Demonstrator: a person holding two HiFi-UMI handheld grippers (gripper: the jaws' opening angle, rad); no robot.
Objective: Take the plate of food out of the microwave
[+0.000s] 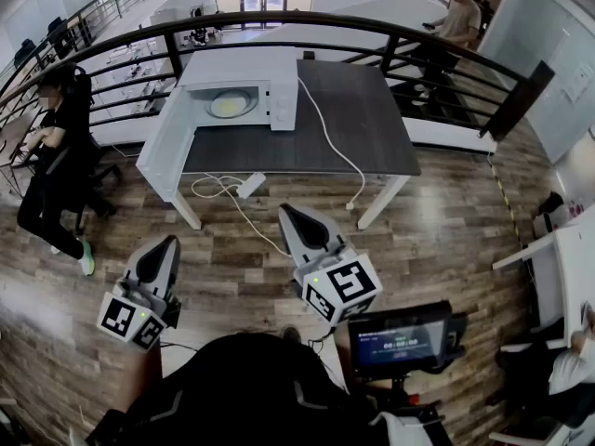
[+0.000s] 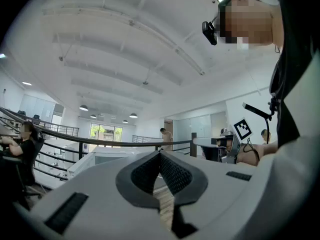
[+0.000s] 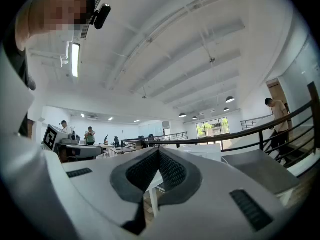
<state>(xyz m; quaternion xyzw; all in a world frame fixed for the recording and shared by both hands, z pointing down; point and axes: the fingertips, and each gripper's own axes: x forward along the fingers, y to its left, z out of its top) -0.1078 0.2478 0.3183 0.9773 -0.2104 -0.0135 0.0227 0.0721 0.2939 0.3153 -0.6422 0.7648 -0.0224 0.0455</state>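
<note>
A white microwave [image 1: 244,86] stands at the left end of a dark table [image 1: 358,124], its door [image 1: 165,147] swung open toward the left. Inside lies a pale plate of food [image 1: 230,106]. Both grippers hang well short of the table, over the wooden floor. My left gripper [image 1: 168,245] points toward the table's left leg, and its jaws are shut with nothing between them [image 2: 160,154]. My right gripper [image 1: 289,214] points at the table's front edge, also shut and empty [image 3: 159,152].
A white power strip [image 1: 251,186] and a cable [image 1: 325,137] trail from the table to the floor. A curved black railing [image 1: 307,21] runs behind the table. One person [image 1: 56,156] is at the left, another [image 1: 457,17] stands beyond the railing. A small screen [image 1: 400,342] sits near my right side.
</note>
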